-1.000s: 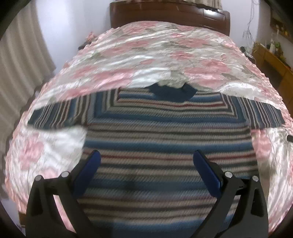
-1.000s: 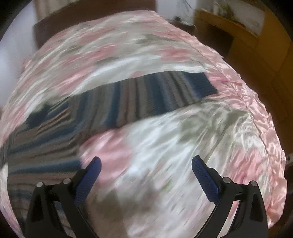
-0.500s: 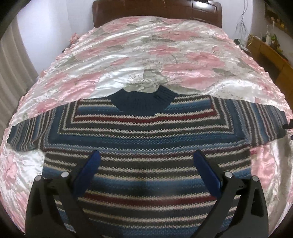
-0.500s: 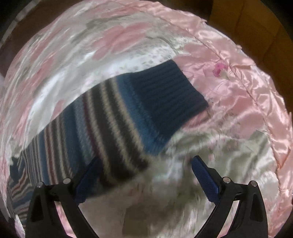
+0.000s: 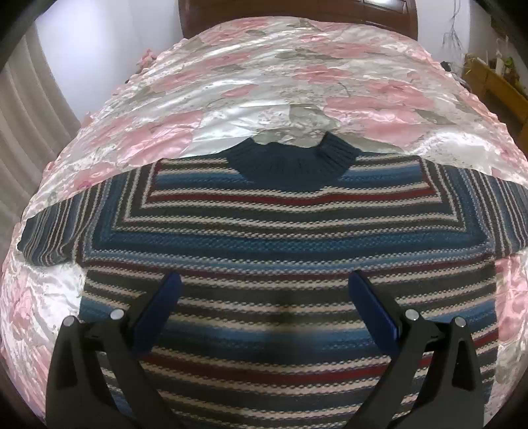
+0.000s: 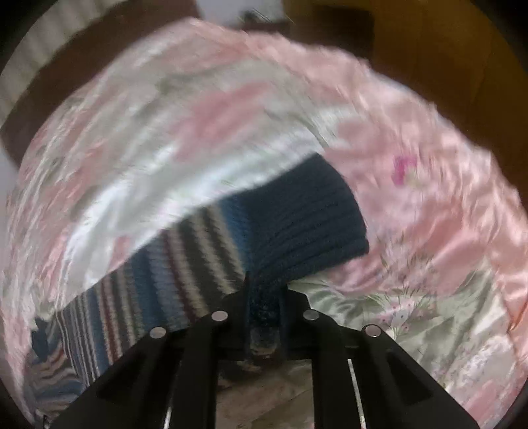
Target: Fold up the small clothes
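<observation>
My right gripper (image 6: 264,290) has its jaws drawn nearly together on the lower edge of the cuff (image 6: 313,224), a pinch of dark blue rib caught between them. From there the sleeve (image 6: 171,264) runs off toward 9 o'clock, striped, lying flat on the bedspread (image 6: 429,231). The view is blurred, so I can't judge how deep the bite goes.

My left gripper (image 5: 264,297) is spread wide and holds nothing; it hovers over the lower chest of the sweater (image 5: 280,237), and I can't tell whether the pads (image 5: 161,307) touch the knit. The sweater lies spread flat with collar (image 5: 290,165) at 12 o'clock and both sleeves stretched out to 3 and 9. Beyond it the bedspread runs up to the headboard (image 5: 297,13) at 12.

I read this as the first fold just starting: the right sleeve is gripped, nothing is folded over yet. Next I'd lift the cuff just clear and carry it across toward 9 o'clock, laying the sleeve over the body, with the left gripper pressing the chest down so the satin doesn't let the whole thing slide
</observation>
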The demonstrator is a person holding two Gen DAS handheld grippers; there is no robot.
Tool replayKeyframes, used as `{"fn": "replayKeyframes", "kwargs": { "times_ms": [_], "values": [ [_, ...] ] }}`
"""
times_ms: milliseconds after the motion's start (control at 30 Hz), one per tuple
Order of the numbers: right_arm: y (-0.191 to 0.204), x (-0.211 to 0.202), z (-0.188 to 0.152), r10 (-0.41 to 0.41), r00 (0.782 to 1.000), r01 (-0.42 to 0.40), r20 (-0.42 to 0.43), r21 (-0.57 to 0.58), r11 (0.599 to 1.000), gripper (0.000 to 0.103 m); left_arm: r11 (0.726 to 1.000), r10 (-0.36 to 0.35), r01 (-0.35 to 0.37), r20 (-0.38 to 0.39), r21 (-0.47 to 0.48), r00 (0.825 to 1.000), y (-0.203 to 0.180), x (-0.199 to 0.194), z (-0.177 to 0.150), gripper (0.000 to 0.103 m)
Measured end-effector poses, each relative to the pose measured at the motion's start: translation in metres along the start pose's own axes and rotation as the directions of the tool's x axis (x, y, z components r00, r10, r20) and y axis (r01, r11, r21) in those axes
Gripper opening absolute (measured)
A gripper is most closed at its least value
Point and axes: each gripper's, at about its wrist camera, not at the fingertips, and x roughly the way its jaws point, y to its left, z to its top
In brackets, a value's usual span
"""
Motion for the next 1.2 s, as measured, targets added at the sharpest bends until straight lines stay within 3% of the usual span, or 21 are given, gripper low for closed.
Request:
{"fn": "replayKeyframes", "kwargs": {
  "times_ms": [133, 267, 467, 600, 700, 833, 933, 967, 1033, 1100, 1200],
  "values": [
    [0.059, -0.034, -0.024, -0.045, 0.993, 0.067, 0.107, -0.215, 0.974, 0.012, 1.0, 0.021, -0.021, -0.003, -0.013, 1.0, 0.016, 0.001, 0.0, 0.1],
    [0.137, -0.05, -0.06, -0.026, 0.988, 0.086, 0.152, -0.404, 0.911, 0.012, 0.999, 0.035, -0.036, -0.013, -0.033, 0.999, 0.033, 0.003, 0.0, 0.1],
    [0.241, -0.051, -0.118, 0.092, 0.993, -0.036, 0.074, -0.548, 0.836, 0.012, 0.998, 0.043, -0.044, -0.019, -0.048, 0.999, 0.051, 0.003, -0.004, 0.1],
    [0.303, -0.043, -0.164, 0.171, 0.985, -0.146, -0.015, -0.601, 0.786, 0.012, 0.997, 0.045, -0.046, -0.022, -0.054, 0.999, 0.06, 0.004, -0.006, 0.1],
    [0.333, -0.032, -0.192, 0.182, 0.982, -0.175, -0.054, -0.637, 0.751, 0.012, 0.997, 0.045, -0.046, -0.032, -0.06, 0.998, 0.063, 0.008, -0.007, 0.1],
    [0.35, -0.019, -0.216, 0.231, 0.956, -0.292, -0.18, -0.633, 0.717, 0.021, 0.998, 0.023, -0.026, -0.051, -0.062, 0.998, 0.061, 0.012, -0.009, 0.1],
    [0.343, -0.029, -0.223, 0.285, 0.929, -0.369, -0.235, -0.617, 0.695, 0.044, 0.999, 0.003, -0.006, -0.055, -0.054, 0.998, 0.053, 0.012, -0.011, 0.1],
    [0.335, -0.038, -0.223, 0.31, 0.923, -0.384, -0.229, -0.613, 0.691, 0.046, 0.999, -0.013, 0.01, -0.061, -0.053, 0.998, 0.049, 0.013, -0.011, 0.1],
    [0.323, -0.051, -0.219, 0.319, 0.924, -0.378, -0.208, -0.603, 0.702, 0.047, 0.997, -0.051, 0.047, -0.069, -0.06, 0.996, 0.039, 0.013, -0.01, 0.1],
    [0.304, -0.059, -0.21, 0.3, 0.939, -0.339, -0.166, -0.583, 0.739, 0.047, 0.993, -0.1, 0.095, -0.088, -0.069, 0.991, 0.023, 0.014, -0.008, 0.1],
    [0.272, -0.064, -0.199, 0.264, 0.955, -0.293, -0.132, -0.55, 0.782, 0.047, 0.978, -0.201, 0.191, -0.121, -0.087, 0.972, -0.007, 0.021, 0.001, 0.1]
  ]
}}
